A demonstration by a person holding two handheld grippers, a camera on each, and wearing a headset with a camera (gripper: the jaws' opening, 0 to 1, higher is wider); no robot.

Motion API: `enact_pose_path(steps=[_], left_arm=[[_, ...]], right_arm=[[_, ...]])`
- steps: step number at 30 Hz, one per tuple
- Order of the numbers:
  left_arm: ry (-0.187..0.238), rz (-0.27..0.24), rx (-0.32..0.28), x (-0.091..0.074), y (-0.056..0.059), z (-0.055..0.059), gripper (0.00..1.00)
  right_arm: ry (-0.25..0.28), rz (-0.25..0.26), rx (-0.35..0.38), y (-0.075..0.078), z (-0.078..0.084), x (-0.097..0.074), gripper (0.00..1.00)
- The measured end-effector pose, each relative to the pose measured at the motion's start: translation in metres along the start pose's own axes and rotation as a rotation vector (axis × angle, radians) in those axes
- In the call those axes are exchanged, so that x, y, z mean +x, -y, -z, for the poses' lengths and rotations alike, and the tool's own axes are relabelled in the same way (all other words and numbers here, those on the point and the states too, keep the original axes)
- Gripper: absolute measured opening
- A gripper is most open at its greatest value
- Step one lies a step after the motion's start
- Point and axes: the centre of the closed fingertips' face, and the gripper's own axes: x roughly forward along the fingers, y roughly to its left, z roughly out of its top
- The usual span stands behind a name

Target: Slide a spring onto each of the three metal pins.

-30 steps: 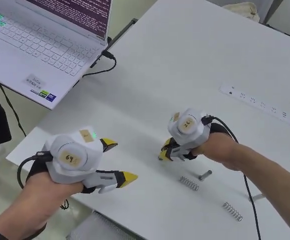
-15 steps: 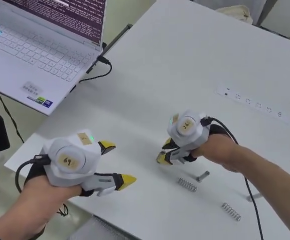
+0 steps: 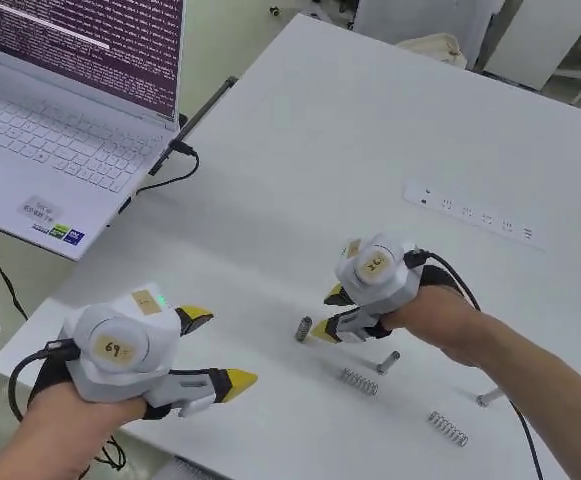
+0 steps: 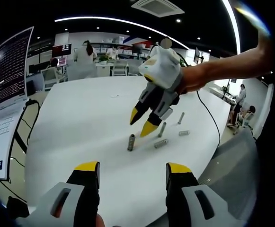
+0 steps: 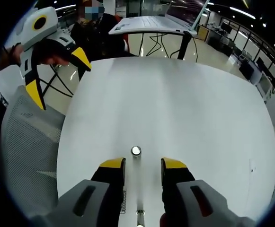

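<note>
Right gripper (image 3: 328,313): jaws narrowly parted, nothing held. Upright pin (image 3: 303,329), seemingly already carrying a spring, stands just off the tips at 8 o'clock.

Left gripper (image 3: 217,349): jaws wide, empty.

Loose spring (image 3: 358,381) and bare pin (image 3: 388,362) lie at 5 o'clock of the right gripper. The bare pin is best stood upright and the spring fed along its axis.

White table (image 3: 370,130) looks smooth, so rolling is to be expected. Laptop (image 3: 60,150) at 10 o'clock, power strip (image 3: 475,212) at 1 o'clock.

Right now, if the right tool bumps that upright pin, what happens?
Probably tips: the upright pin is tall and narrow, standing on end on the smooth table. Once down it likely rolls, being round like the lying pin. Looks like rigid metal.
</note>
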Motion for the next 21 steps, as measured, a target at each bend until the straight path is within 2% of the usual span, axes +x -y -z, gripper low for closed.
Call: enact_pose_path(steps=[4, 14, 21], left_arm=[[0.002, -0.002, 0.001, -0.002, 0.001, -0.001, 0.51], [0.009, -0.006, 0.013, -0.003, 0.002, -0.008, 0.51], [0.008, -0.005, 0.023, -0.004, 0.004, -0.012, 0.51]], right_arm=[[0.024, 0.027, 0.02, 0.0, 0.0, -0.012, 0.3], [0.129, 0.097, 0.134, 0.007, 0.001, -0.041, 0.32], [0.205, 0.146, 0.212, 0.006, 0.005, -0.059, 0.33]])
